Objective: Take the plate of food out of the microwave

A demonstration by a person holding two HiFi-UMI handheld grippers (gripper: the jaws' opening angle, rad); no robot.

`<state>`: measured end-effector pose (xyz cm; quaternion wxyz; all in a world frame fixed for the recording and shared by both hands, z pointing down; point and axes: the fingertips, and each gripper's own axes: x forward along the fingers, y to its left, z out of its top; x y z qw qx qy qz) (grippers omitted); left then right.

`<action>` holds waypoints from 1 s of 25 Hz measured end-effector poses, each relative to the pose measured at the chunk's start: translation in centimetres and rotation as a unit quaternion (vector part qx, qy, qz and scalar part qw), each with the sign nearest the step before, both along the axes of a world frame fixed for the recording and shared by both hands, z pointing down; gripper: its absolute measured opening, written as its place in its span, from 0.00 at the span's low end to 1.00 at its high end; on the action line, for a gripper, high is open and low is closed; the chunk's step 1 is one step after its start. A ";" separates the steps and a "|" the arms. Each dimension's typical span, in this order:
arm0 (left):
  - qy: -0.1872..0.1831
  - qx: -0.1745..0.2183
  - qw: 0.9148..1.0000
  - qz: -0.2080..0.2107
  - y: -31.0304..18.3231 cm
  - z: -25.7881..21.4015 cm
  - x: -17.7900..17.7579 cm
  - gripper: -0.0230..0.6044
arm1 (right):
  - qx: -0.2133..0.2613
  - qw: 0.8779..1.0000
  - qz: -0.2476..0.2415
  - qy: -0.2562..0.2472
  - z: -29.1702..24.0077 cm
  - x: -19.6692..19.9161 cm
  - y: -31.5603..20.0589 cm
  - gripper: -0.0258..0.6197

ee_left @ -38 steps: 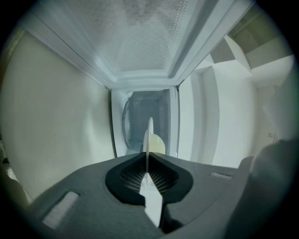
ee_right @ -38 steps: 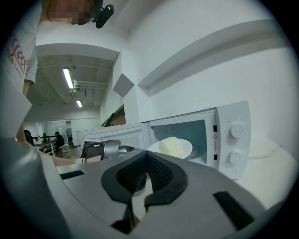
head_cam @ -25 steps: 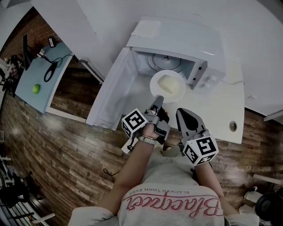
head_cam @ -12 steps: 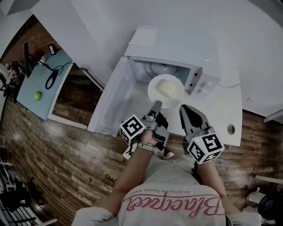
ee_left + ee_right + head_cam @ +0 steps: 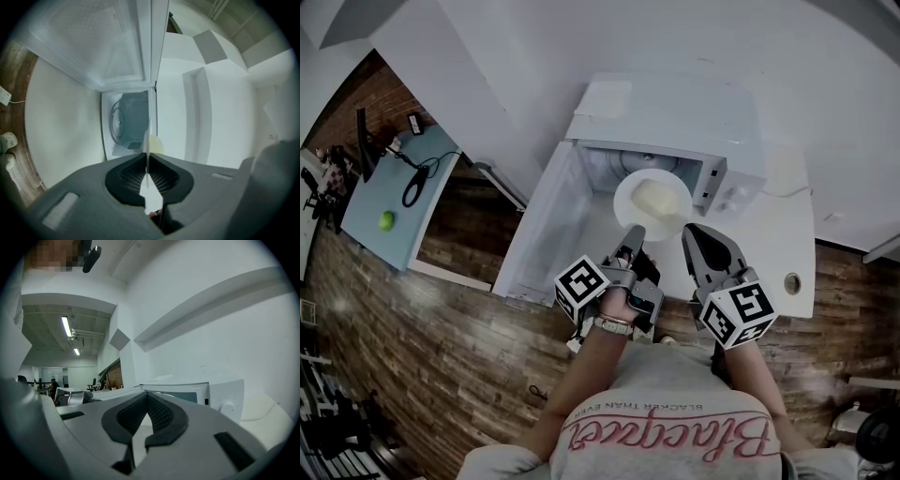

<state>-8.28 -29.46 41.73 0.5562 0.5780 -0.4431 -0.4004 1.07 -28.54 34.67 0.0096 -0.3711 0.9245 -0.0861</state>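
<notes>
A white plate [image 5: 652, 202] with a pale yellow food [image 5: 656, 197] on it hangs in front of the open white microwave [image 5: 675, 112]. My left gripper [image 5: 635, 231] is shut on the plate's near rim. In the left gripper view the plate [image 5: 148, 140] shows edge-on as a thin white line pinched between the jaws of that gripper [image 5: 148, 157], with the microwave cavity [image 5: 129, 124] behind it. My right gripper [image 5: 692, 231] floats just right of the plate, apart from it. Seen in its own view, the right gripper [image 5: 147, 397] is shut on nothing.
The microwave door [image 5: 539, 220] stands swung out to the left. The microwave sits on a white counter [image 5: 773, 248] with a round hole [image 5: 792, 281] near its right front. A blue table [image 5: 389, 187] with a green ball [image 5: 386, 220] is far left, over wooden floor.
Both grippers have risen a little, the left one carrying the plate up with it. The grip on the plate is unchanged.
</notes>
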 end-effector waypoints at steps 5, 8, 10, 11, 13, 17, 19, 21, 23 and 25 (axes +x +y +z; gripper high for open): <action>-0.004 0.005 1.000 0.006 -0.6 -1.4 0.6 0.06 | 0.028 0.999 0.004 0.017 -1.2 0.2 -0.3 0.06; -0.007 0.013 1.000 0.009 -1.1 -2.6 1.1 0.06 | 0.049 0.998 0.013 0.035 -1.6 0.6 -0.6 0.06; -0.010 0.020 1.000 0.012 -1.6 -3.4 1.4 0.06 | 0.062 0.997 0.019 0.046 -1.9 0.8 -0.7 0.06; -0.011 0.024 1.000 0.013 -1.8 -3.7 1.6 0.06 | 0.067 0.996 0.021 0.048 -2.1 0.9 -0.8 0.06; -0.011 0.030 0.999 0.017 -2.1 -4.4 2.0 0.06 | 0.072 0.996 0.026 0.048 -2.5 1.2 -0.9 0.06; -0.007 0.039 0.999 0.031 -2.5 -5.3 2.9 0.06 | 0.076 0.995 0.037 0.048 -3.0 1.9 -0.9 0.06; -0.008 0.040 0.998 0.038 -2.8 -5.5 3.4 0.06 | 0.079 0.995 0.042 0.051 -3.0 2.2 -1.0 0.06; -0.007 0.039 0.998 0.044 -3.1 -5.7 3.8 0.06 | 0.080 0.994 0.048 0.053 -3.1 2.6 -1.0 0.06; -0.006 0.040 0.998 0.051 -3.3 -5.9 4.3 0.06 | 0.080 0.994 0.056 0.052 -3.2 3.0 -1.0 0.06; -0.004 0.041 0.997 0.062 -3.4 -6.1 4.9 0.06 | 0.080 0.993 0.064 0.051 -3.4 3.4 -1.0 0.06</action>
